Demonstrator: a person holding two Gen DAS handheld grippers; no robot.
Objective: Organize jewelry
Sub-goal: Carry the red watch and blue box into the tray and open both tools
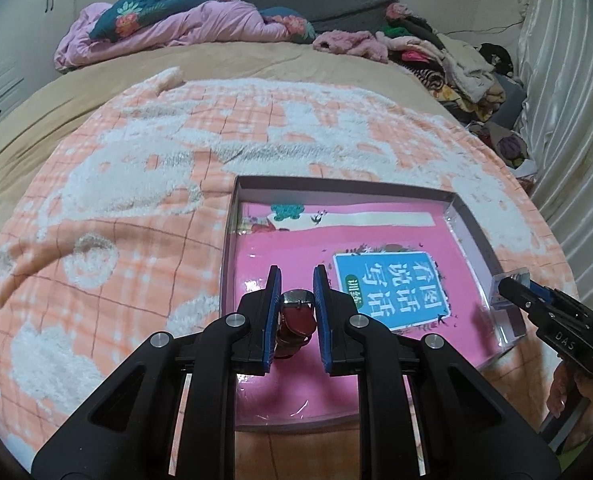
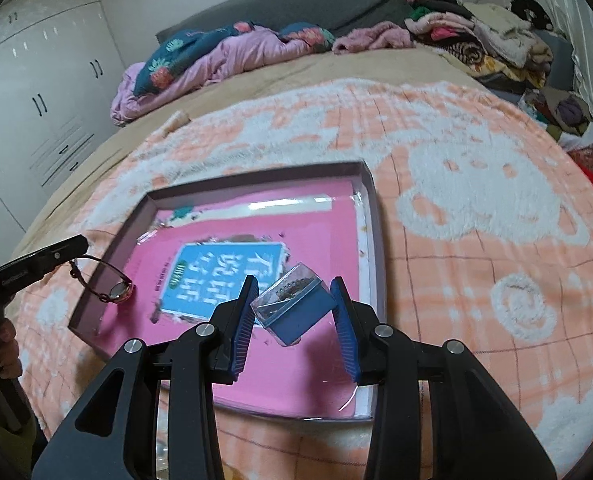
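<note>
Watch, red-strapped, hangs pinched in the left tool above the near-left part of the shallow tray on the bed, its strap running down from the pads to the dial. To its right, over the tray's right side, the right tool grips a small blue jewelry box, tilted, clear lid up.

The pink book in the tray has bare room at its far end. The tray's low walls ring it.
</note>
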